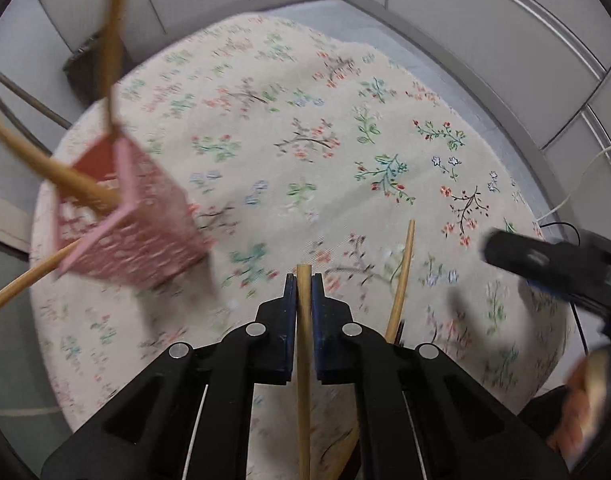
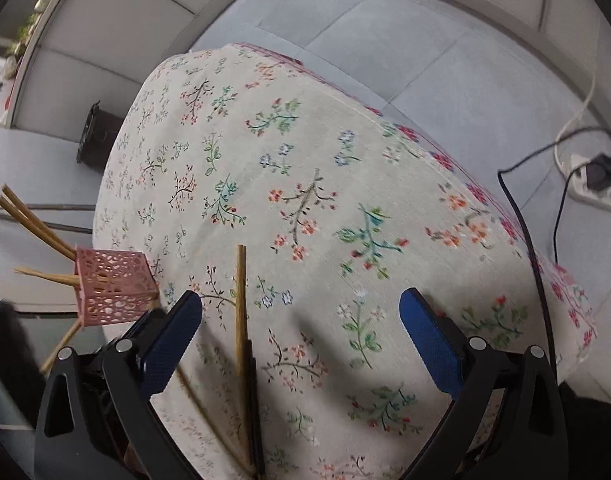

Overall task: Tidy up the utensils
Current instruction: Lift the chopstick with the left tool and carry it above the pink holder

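My left gripper is shut on a light wooden stick that runs up between its blue pads, above the flowered tablecloth. A pink perforated holder stands blurred at the left with several wooden utensils leaning out of it. Another wooden utensil lies just right of my fingers. My right gripper is open with nothing between its pads. It hangs over a wooden utensil and a dark one on the cloth. The holder sits near the table's left edge.
The right gripper's black body shows at the right of the left wrist view, with a hand below it. A black bin stands on the floor beyond the table. A power strip with cables lies on the floor at the right.
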